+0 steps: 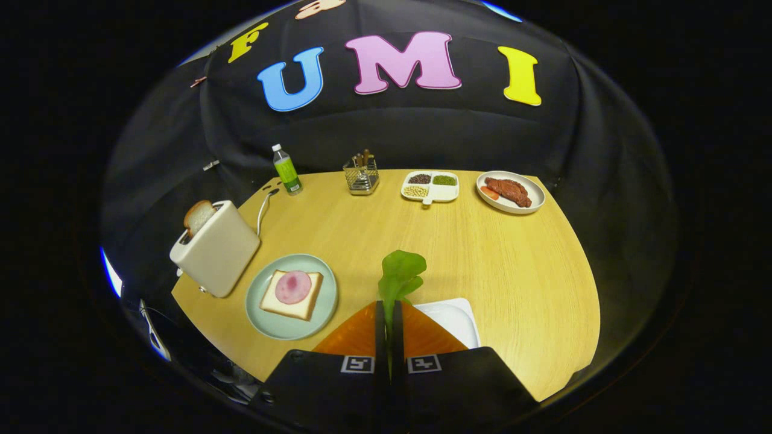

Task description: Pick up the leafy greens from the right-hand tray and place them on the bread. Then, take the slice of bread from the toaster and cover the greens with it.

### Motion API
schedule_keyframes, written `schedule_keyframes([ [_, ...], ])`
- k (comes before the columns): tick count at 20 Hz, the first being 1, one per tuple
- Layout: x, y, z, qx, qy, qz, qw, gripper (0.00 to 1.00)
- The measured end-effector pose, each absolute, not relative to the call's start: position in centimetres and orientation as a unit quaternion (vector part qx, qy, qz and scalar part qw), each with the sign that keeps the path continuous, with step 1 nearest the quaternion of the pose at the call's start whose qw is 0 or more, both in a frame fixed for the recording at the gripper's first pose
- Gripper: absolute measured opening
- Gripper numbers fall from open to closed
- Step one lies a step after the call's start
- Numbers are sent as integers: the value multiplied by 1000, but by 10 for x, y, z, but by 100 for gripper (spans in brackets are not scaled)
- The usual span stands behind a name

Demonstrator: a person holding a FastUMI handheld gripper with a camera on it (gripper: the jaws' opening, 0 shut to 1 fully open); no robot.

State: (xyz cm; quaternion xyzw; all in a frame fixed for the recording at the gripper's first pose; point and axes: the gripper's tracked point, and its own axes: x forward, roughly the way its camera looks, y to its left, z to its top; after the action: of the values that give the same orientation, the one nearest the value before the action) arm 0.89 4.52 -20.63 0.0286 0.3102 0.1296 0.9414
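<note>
My gripper (pixel 389 310) is shut on the stem of the leafy greens (pixel 400 274), whose leaf stands up just ahead of the fingertips, lifted above the table. Below and right of the fingers lies the white tray (pixel 455 319). To the left of the fingers a pale green plate (pixel 265 319) carries a bread slice (pixel 301 304) topped with a pink round of ham (pixel 293 287). Further left stands the cream toaster (pixel 218 248) with a second bread slice (pixel 198 216) sticking out of its slot.
Along the far edge of the wooden table (pixel 512 265) stand a green bottle (pixel 287 170), a wire holder (pixel 361 175), a divided white dish of grains (pixel 430 186) and a white plate with meat (pixel 510 191). The toaster's cord (pixel 263 208) trails behind it.
</note>
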Motion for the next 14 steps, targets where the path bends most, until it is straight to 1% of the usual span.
schedule_keyframes([
  [6, 8, 122, -179, 19, 286, 169, 943, 5],
  [10, 8, 171, -184, 8, 290, 201, 936, 5],
  [14, 14, 207, -203, -10, 308, 221, 925, 5],
])
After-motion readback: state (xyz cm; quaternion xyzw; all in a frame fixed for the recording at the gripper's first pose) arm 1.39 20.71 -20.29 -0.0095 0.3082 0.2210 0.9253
